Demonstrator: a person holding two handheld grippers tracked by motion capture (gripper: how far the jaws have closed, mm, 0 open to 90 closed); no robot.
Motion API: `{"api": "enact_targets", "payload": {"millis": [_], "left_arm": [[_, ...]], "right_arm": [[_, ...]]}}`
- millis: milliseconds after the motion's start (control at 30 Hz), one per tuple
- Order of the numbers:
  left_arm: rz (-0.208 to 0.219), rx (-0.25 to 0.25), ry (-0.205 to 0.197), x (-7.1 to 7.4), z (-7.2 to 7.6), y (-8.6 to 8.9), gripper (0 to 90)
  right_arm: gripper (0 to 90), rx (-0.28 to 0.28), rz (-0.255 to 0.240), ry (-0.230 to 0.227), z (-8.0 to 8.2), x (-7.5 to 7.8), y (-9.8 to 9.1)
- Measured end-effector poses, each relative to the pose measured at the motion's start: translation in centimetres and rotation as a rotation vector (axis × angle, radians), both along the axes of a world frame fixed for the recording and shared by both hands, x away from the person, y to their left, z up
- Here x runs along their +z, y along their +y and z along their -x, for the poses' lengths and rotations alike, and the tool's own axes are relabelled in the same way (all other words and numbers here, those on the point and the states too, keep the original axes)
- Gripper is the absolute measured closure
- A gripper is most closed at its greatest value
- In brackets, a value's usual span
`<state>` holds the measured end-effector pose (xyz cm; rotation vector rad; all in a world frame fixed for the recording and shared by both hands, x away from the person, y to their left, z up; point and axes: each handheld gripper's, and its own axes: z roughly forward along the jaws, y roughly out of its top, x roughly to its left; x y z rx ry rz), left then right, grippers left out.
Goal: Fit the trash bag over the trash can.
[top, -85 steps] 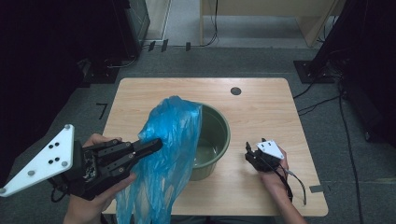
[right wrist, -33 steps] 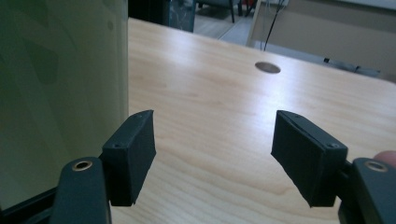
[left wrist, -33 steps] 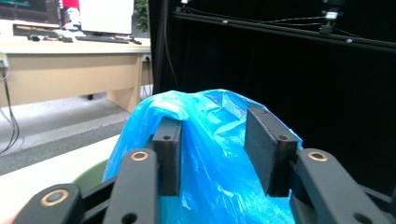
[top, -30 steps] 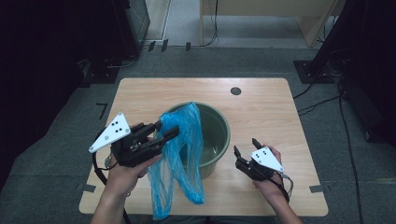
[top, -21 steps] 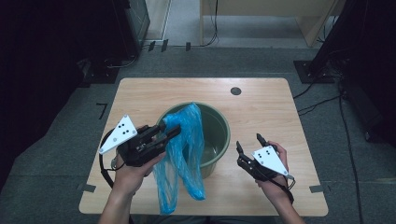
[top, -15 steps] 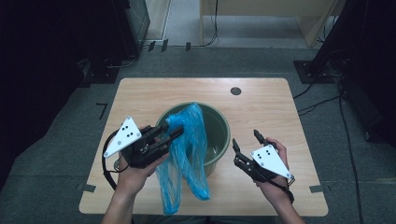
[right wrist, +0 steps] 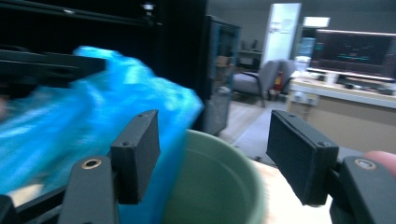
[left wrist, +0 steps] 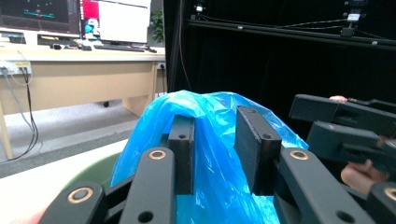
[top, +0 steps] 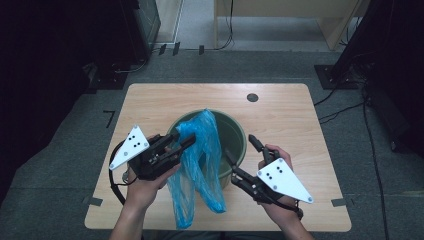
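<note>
High view: a wooden table (top: 150,107) is seen from above, with a green bucket (top: 236,135) standing near its middle. A blue bag (top: 197,165) is draped over the bucket's near-left rim; its top is bunched above the rim and its long axis runs down and toward the person, with two loose tails hanging over the table's near part. The left gripper (top: 181,142) is held just left of the bucket, its jaws pointed toward the bag's upper part, and its grey plate (top: 129,147) is turned up and to the left. The right gripper (top: 239,157) is held at the bucket's near-right side, its jaws spread wide and pointed toward the rim and the bag. A dark round hole (top: 252,97) is seen in the table beyond the bucket.

In the left gripper view, the left gripper (left wrist: 217,149) is seen with bag film (left wrist: 210,140) bunched between its pads and draped over the left pad; a gap is left between the pads, so a firm pinch cannot be told. In the right gripper view, the right gripper (right wrist: 212,158) is shown parted with nothing held, the bucket (right wrist: 210,186) lying between its jaws and the bag (right wrist: 56,135), blurred, at the left.
</note>
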<state>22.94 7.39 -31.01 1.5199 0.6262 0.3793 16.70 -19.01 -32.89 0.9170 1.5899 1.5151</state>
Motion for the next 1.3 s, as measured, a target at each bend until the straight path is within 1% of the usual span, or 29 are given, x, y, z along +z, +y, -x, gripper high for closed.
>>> {"api": "enact_targets", "payload": {"millis": [100, 133, 167, 200, 233, 267, 300, 367, 400, 533, 600, 733, 833, 967, 1067, 1133, 1167, 1233, 1267, 1300], "left_arm": [[0.011, -0.014, 0.005, 0.0, 0.1, -0.1, 68.0], [0.016, -0.022, 0.010, 0.0, 0.1, 0.0, 68.1], [0.022, -0.027, 0.014, 0.0, 0.1, 0.0, 68.3], [0.027, -0.031, 0.017, 0.0, 0.1, 0.0, 68.5], [0.026, -0.031, 0.016, 0.0, 0.1, 0.0, 68.8], [0.025, -0.031, 0.016, 0.0, 0.2, 0.1, 68.9], [0.024, -0.029, 0.015, 0.0, 0.2, 0.2, 68.9], [0.024, -0.029, 0.013, 0.0, 0.2, 0.5, 69.0], [0.022, -0.030, 0.015, 0.0, 0.2, 0.6, 69.1], [0.023, -0.038, 0.022, -0.1, 0.2, 1.4, 69.5], [0.027, -0.032, 0.022, -0.1, 0.3, 1.9, 69.4], [0.034, -0.016, 0.024, -0.2, 0.2, 2.5, 69.4], [0.023, -0.016, 0.028, -0.4, 0.2, 2.9, 71.6], [-0.001, -0.015, 0.020, -0.6, 0.3, 3.5, 79.7], [0.001, -0.015, 0.024, -0.7, 0.3, 3.8, 81.6], [0.009, -0.009, 0.031, -0.8, 0.3, 3.8, 81.5], [0.015, -0.008, 0.035, -0.8, 0.2, 3.7, 81.6], [0.028, -0.003, 0.043, -0.9, 0.2, 3.3, 81.8], [0.028, -0.003, 0.043, -0.9, 0.2, 3.3, 81.8], [0.027, -0.001, 0.043, -1.0, 0.2, 2.8, 81.8]], "right_arm": [[40.6, 0.075, 0.011, 0.011, 0.2, -0.3, 1.0], [41.8, 0.087, 0.026, 0.014, 0.2, -0.5, 1.4], [43.6, 0.088, 0.040, 0.021, 0.2, -0.6, 1.8], [47.8, 0.092, 0.046, 0.028, 0.1, -0.8, 2.0], [53.1, 0.090, 0.046, 0.034, 0.1, -0.9, 2.2], [59.5, 0.076, 0.058, 0.030, 0.0, -1.0, 2.3], [70.5, 0.065, 0.067, 0.025, -0.1, -1.1, 2.4], [84.7, 0.061, 0.072, 0.019, -0.2, -1.2, 2.2], [90.0, 0.050, 0.070, 0.013, -0.3, -1.2, 2.0], [90.0, -0.007, 0.041, -0.014, -0.5, -1.1, 0.9], [90.0, -0.021, 0.030, -0.023, -0.6, -0.9, 0.3], [90.0, -0.050, 0.037, -0.051, -0.4, -0.9, -0.3], [90.0, -0.066, 0.016, -0.048, -0.5, -0.7, -0.9], [90.0, -0.104, -0.012, -0.037, -0.9, -0.7, -2.1], [90.0, -0.132, -0.027, -0.027, -1.3, -0.8, -3.1], [90.0, -0.118, -0.045, -0.012, -1.3, -0.8, -3.7], [90.0, -0.091, -0.064, -0.008, -1.2, -0.8, -3.8], [82.8, -0.011, -0.080, -0.013, -0.6, -0.5, -3.7], [79.8, 0.021, -0.080, -0.017, -0.2, -0.4, -3.3], [76.5, 0.055, -0.077, -0.025, 0.2, -0.3, -2.9]]}}
